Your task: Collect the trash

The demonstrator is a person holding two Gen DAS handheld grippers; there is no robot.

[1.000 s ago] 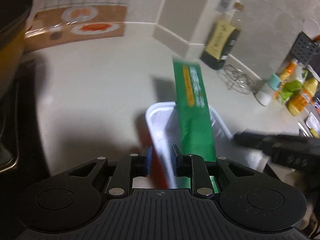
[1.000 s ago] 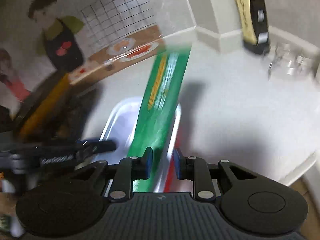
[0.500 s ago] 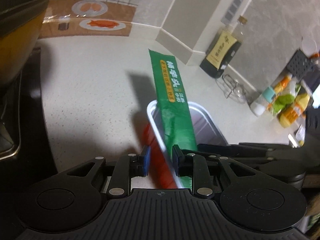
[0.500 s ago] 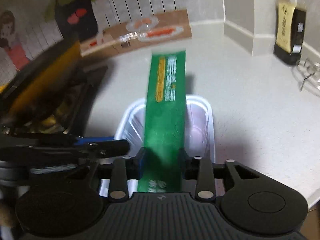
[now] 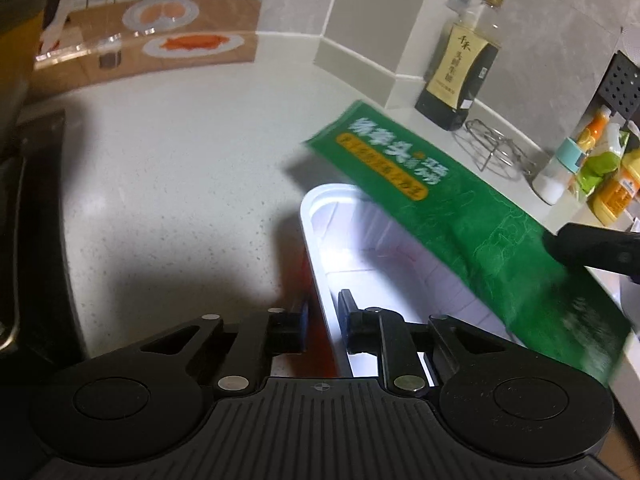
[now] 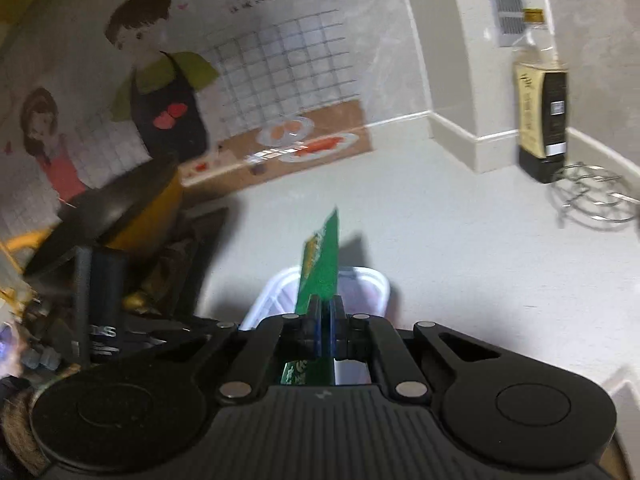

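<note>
- Step in hand, as we read it: lift the green wrapper [image 6: 320, 264] off the white tray [image 5: 316, 236] w/ one hand-held gripper while the other steadies the tray, then bin both
- Right hand-held gripper [image 6: 325, 312]: jaws pinched tight on the wrapper's near end; the sheet runs edge-on between the pads, sticking out forward & up over the tray
- Left hand-held gripper [image 5: 322, 312]: jaws narrow, straddling the tray's near-left rim; the rim sits in the gap, but we can't tell if the pads truly press it, since a slit shows either side
- In the left view the wrapper slants across the tray from upper left to lower right, lifted clear of it, w/ the right tool's black finger [image 5: 592, 248] on its far right part
- Tray sits on the pale table [image 5: 168, 184], just ahead of both tools; something red [image 5: 316, 344] lies under its near-left edge, too blurred to name
- To do it well, we think: keep the right pinch firm, as thin film slips easily; draw it up & away so the free end clears the rim w/o dragging the tray
- Left grip should bite the rim squarely before any lift, since the light tray could tip or flex
- Mind the dark bottle [image 5: 460, 64] & wire stand [image 5: 496, 148] beyond, near the wall; well apart for now
</note>
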